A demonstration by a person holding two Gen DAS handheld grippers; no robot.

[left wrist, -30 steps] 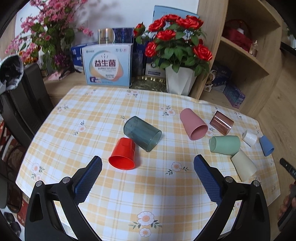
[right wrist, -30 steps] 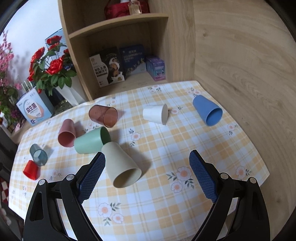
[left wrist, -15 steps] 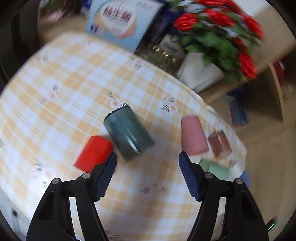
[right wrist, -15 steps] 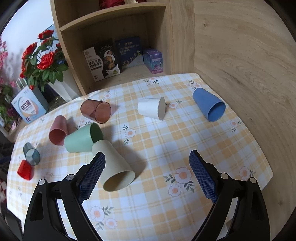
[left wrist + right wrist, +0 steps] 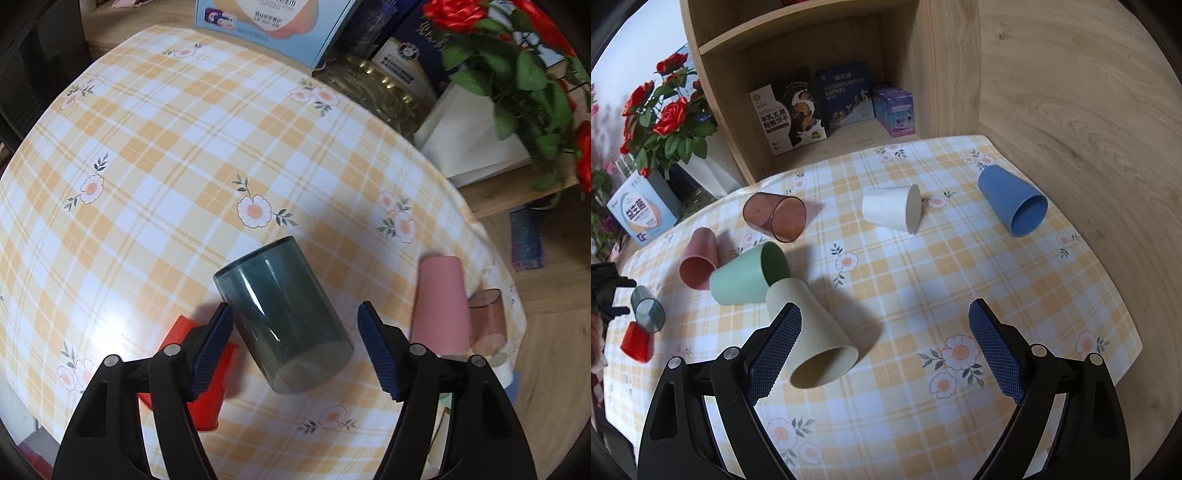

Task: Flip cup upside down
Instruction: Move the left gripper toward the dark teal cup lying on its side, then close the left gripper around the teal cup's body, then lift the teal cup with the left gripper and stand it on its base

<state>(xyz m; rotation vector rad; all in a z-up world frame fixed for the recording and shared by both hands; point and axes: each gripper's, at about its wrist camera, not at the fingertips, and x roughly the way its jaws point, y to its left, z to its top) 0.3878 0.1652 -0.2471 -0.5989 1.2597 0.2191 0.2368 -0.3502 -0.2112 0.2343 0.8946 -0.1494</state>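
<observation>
Altogether eight cups lie tipped on their sides across the checked tabletop [image 5: 960, 280]: one each in smoky teal, red, pink, brown-tinted clear, mint green, cream, white and blue.

From the left wrist view, the left claw [image 5: 295, 345] stands wide open over the smoky teal cup [image 5: 282, 319], its blue fingertips [image 5: 216, 341] flanking the cup on either side with a gap showing on each, gripping nothing. The teal cup lies on its side between them, closed base pointing away from the camera and open mouth toward it. A red cup [image 5: 199, 373] lies just beside it, partly hidden behind the left finger. A pink cup [image 5: 439, 302] and a brown-tinted clear cup [image 5: 487, 317] lie to the right of the claw, near the tabletop's edge.

From the right wrist view, the right claw [image 5: 884, 354] is likewise spread wide and holds nothing, hovering above the cloth. A cream cup [image 5: 816, 339] lies by its left finger, mouth toward the camera, touching a mint green cup [image 5: 748, 275]. A white cup [image 5: 892, 212] and a blue cup [image 5: 1014, 205] lie well apart farther back.

One vase of red roses [image 5: 668, 122] stands beyond the tabletop beside one wooden shelf unit [image 5: 820, 70] that holds four boxes.
</observation>
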